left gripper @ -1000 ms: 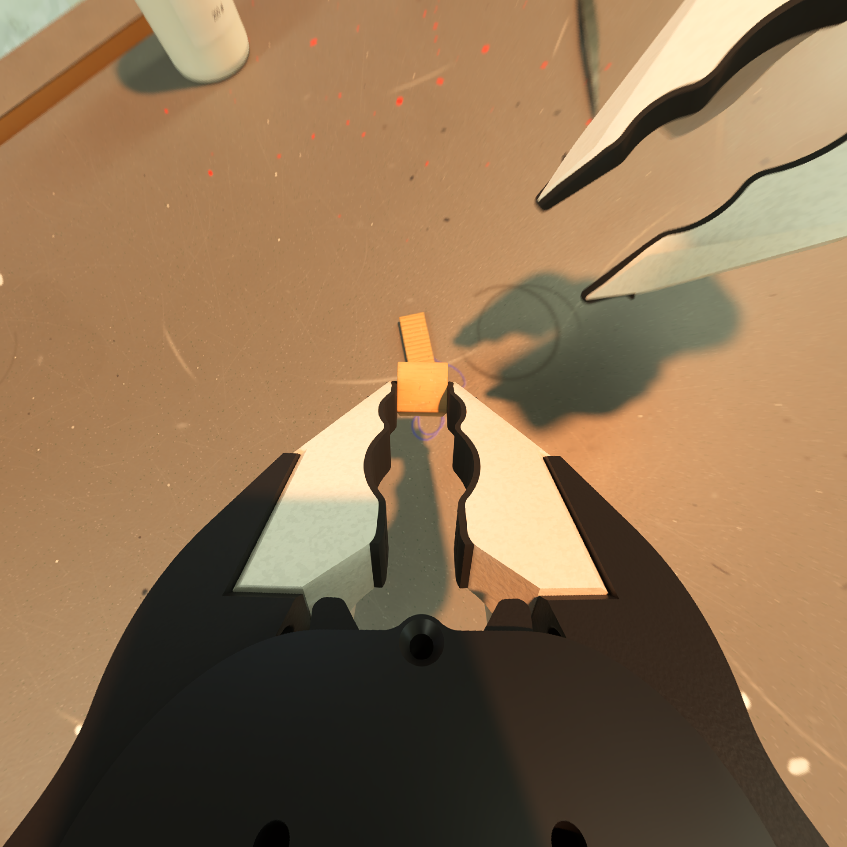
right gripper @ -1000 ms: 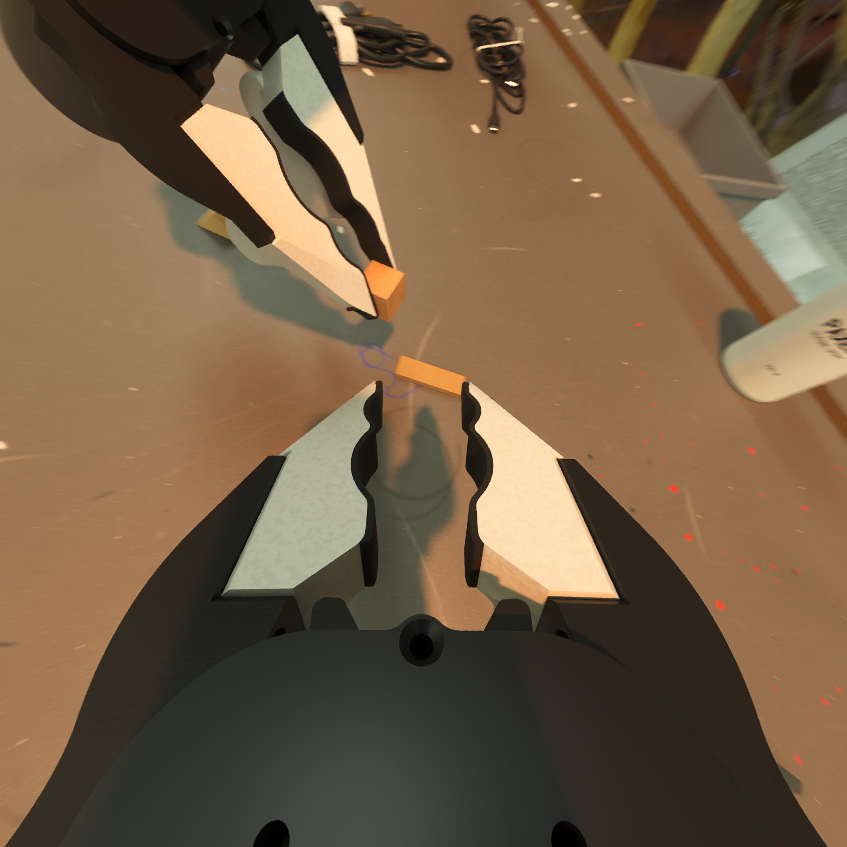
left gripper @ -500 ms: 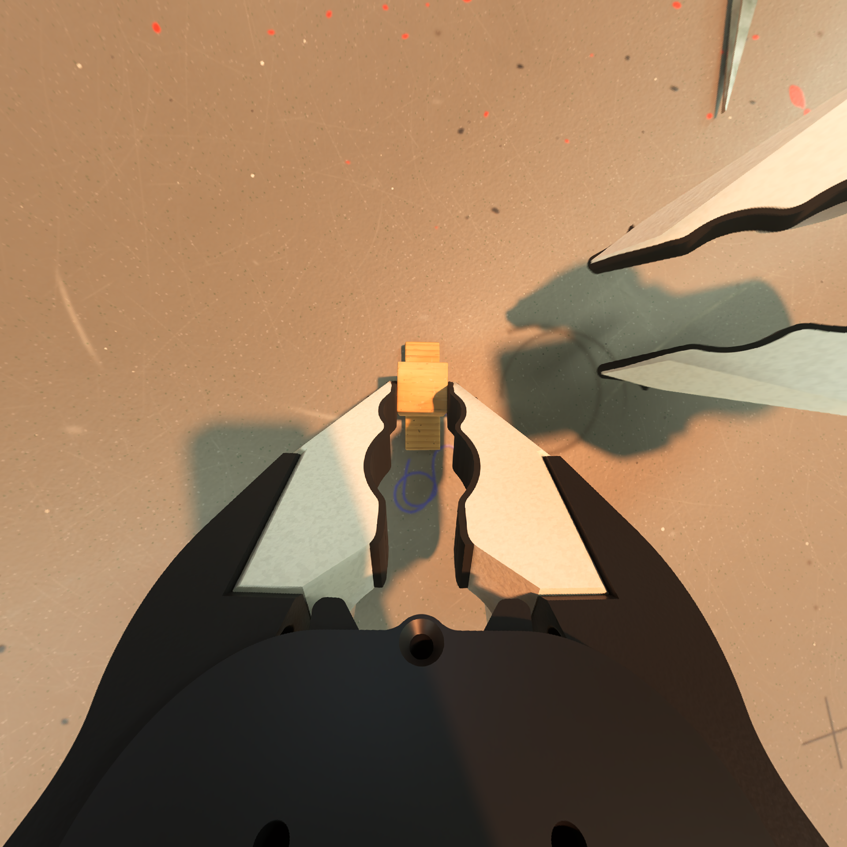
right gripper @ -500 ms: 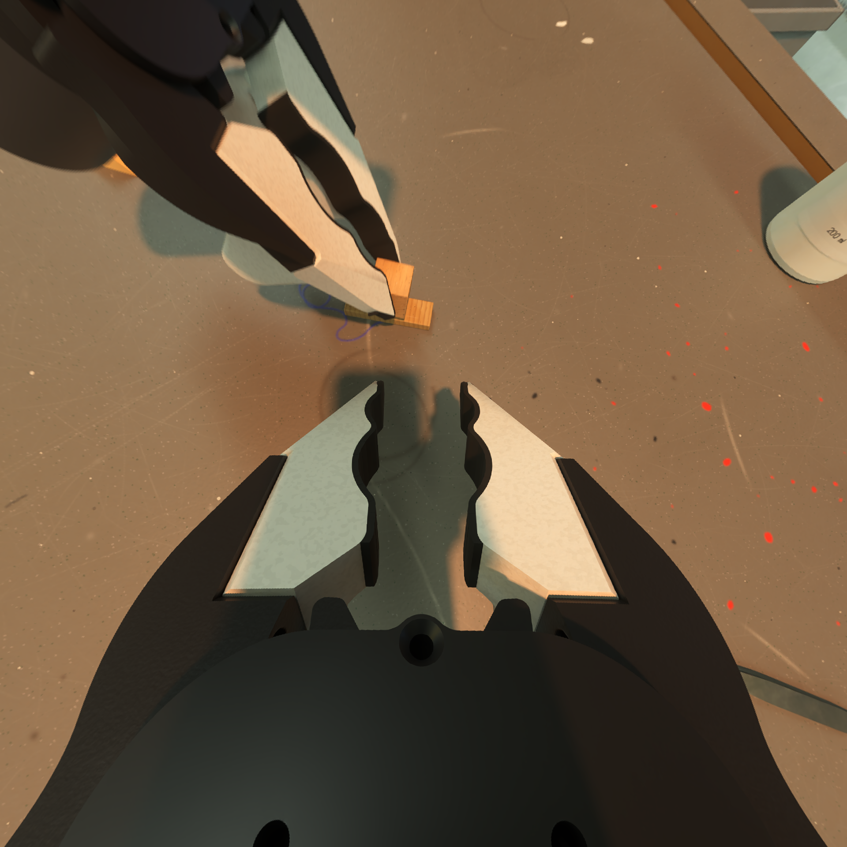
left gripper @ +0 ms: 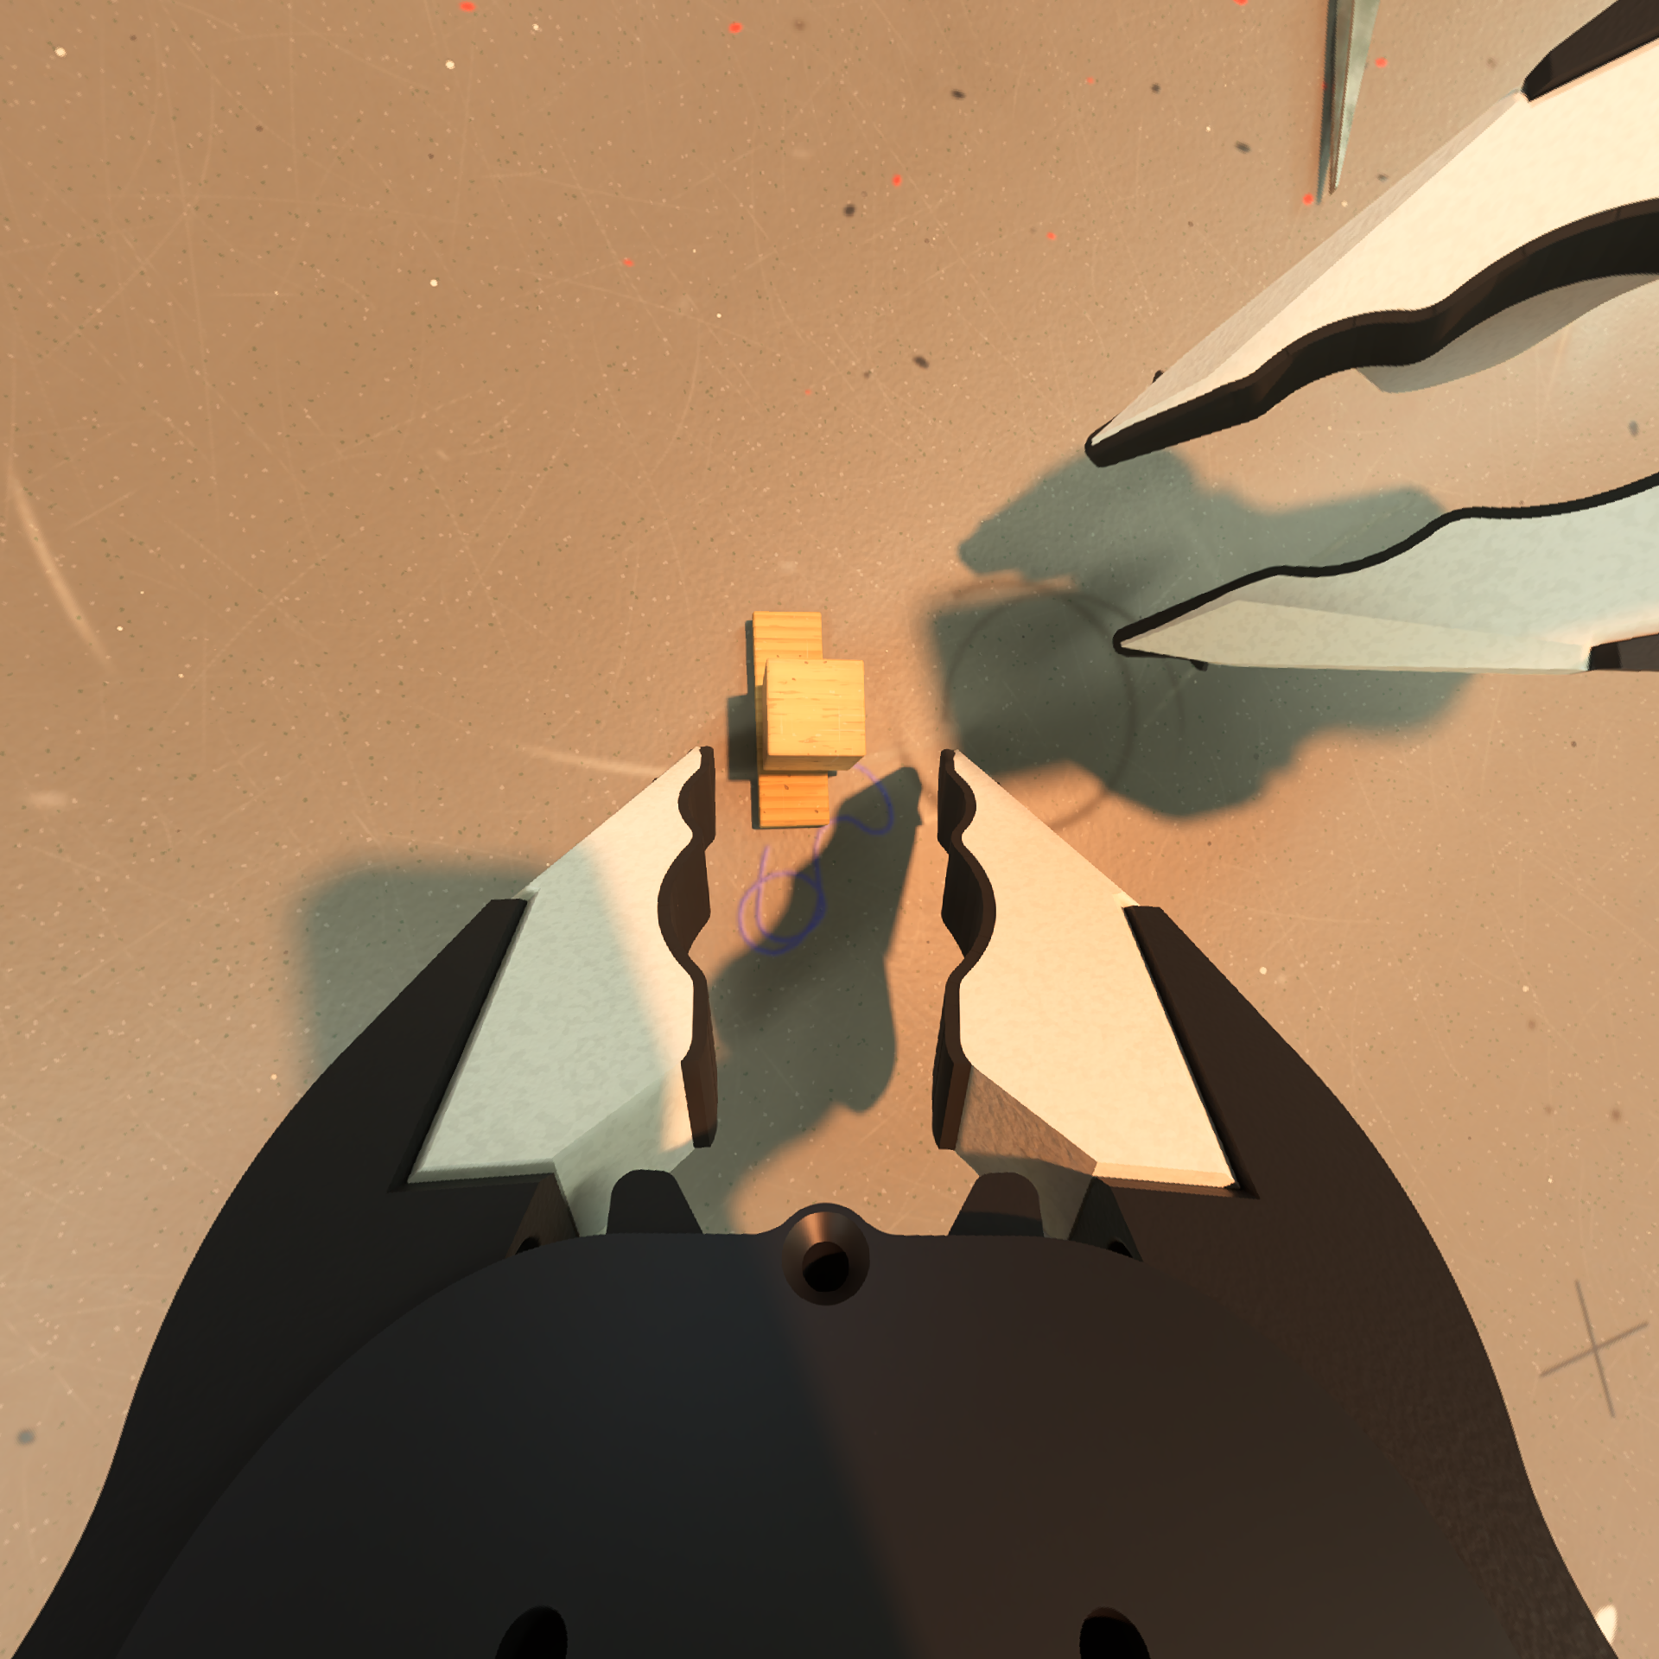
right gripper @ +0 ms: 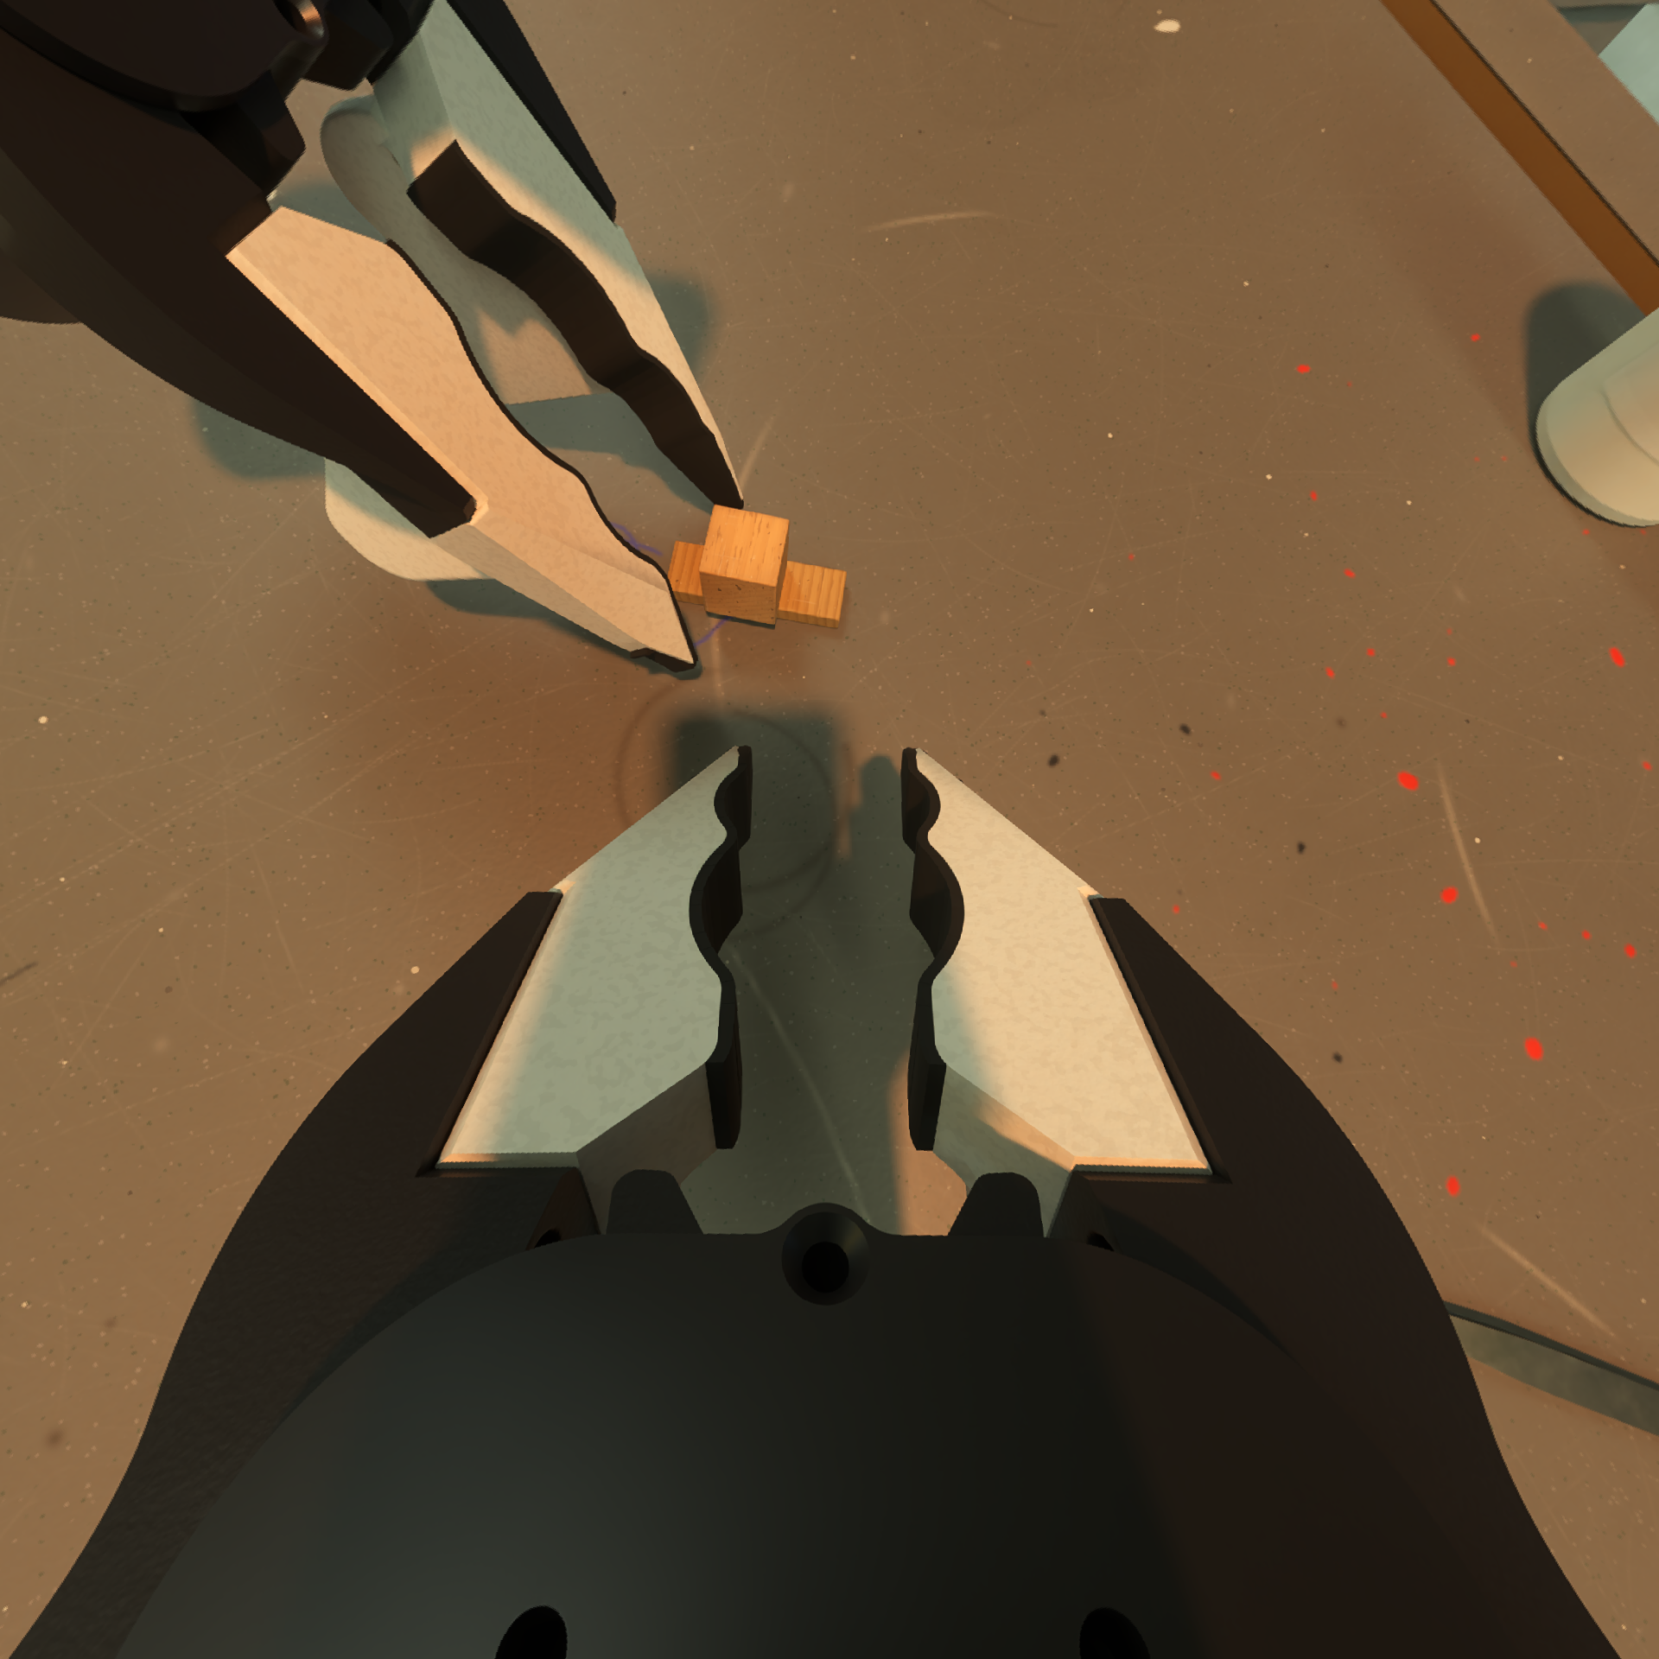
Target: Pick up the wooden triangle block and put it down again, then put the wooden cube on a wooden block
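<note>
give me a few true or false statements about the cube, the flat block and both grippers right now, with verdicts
1. The wooden cube rests on the flat wooden block. True.
2. The left gripper is clamped on the cube. False: its jaws stand open, clear of the cube.
3. The right gripper holds the flat block. False: it is open and empty, short of the stack.
4. The flat block sticks out past the cube on two opposite sides. True.
5. The cube lies directly on the table. False: it sits on the block.

A scuffed brown worktop (right gripper: 1167,449) carried scattered red specks (right gripper: 1408,781) and a faint purple scribble (left gripper: 781,907). A white bottle (right gripper: 1607,431) stood by its wooden edge strip (right gripper: 1526,153).
</note>
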`<state>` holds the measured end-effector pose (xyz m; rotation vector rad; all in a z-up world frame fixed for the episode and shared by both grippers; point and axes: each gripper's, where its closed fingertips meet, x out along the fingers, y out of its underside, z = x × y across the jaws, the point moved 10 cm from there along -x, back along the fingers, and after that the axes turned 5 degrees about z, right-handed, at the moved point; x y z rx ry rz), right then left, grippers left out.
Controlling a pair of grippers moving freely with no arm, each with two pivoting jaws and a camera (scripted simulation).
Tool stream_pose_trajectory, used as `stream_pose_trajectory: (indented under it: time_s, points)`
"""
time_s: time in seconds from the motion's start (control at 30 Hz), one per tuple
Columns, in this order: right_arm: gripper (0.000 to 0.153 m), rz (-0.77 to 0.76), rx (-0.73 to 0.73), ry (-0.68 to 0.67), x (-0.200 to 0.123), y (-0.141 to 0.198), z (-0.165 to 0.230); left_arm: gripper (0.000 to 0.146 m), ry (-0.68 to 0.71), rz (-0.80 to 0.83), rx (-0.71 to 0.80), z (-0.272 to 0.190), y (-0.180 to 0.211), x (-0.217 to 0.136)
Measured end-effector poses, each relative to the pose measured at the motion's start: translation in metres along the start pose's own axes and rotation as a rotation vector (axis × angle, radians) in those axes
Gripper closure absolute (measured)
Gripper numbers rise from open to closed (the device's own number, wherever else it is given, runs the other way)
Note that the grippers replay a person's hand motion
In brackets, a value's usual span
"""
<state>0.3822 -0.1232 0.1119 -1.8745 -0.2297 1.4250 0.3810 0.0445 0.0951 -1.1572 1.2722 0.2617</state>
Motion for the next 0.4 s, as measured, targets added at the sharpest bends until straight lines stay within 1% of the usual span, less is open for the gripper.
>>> stream_pose_trajectory:
  time_s: [0.23,0.33,0.4]
  points:
    - [0.120,0.021,-0.005,-0.018,0.006,0.002,0.003,0.096,0.023,-0.013,0.002,0.003,0.004,-0.001]
    - [0.120,0.027,-0.020,-0.044,0.010,0.002,0.006,0.096,0.006,-0.015,0.063,0.003,0.010,-0.007]
    - [0.120,0.020,-0.045,-0.068,0.014,0.001,0.009,0.098,-0.031,-0.031,0.107,0.005,0.014,-0.011]
